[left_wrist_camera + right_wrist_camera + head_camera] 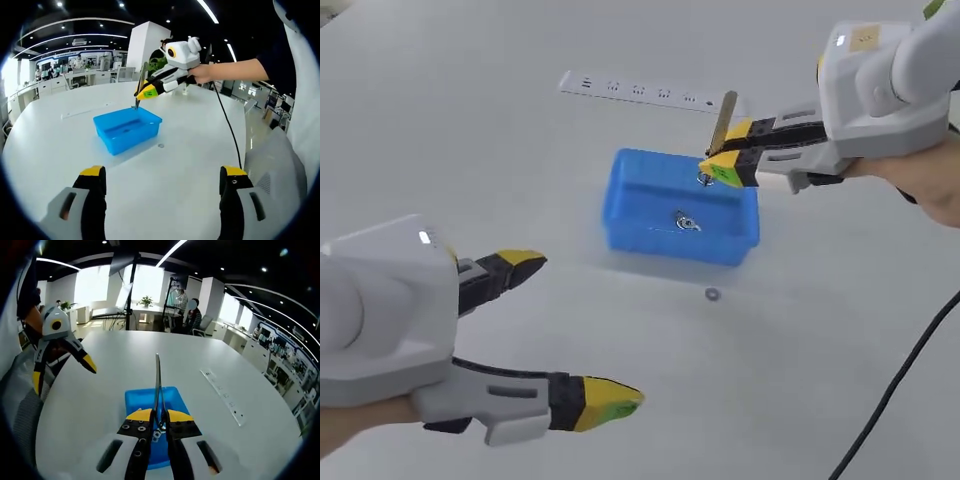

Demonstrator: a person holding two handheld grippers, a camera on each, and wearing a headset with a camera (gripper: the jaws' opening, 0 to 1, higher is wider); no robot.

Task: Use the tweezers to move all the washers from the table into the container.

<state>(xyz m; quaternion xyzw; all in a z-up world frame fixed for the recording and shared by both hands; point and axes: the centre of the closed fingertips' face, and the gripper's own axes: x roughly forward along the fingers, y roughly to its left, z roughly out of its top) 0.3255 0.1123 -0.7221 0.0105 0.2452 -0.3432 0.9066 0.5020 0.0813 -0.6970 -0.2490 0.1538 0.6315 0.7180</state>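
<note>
Jaws of the right gripper (722, 165) clench the tweezers (725, 112) above the blue container (632, 218) at centre frame, washers (685, 222) already inside, one washer (712, 294) left on the counter (470, 150) just below, left gripper (583, 333) gaping idle lower left.

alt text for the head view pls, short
The right gripper, shut on tweezers, holds them tip-down over a blue container that has washers inside. One washer lies on the white table in front of the container. The left gripper hangs open at lower left; a power strip lies behind the container.
</note>
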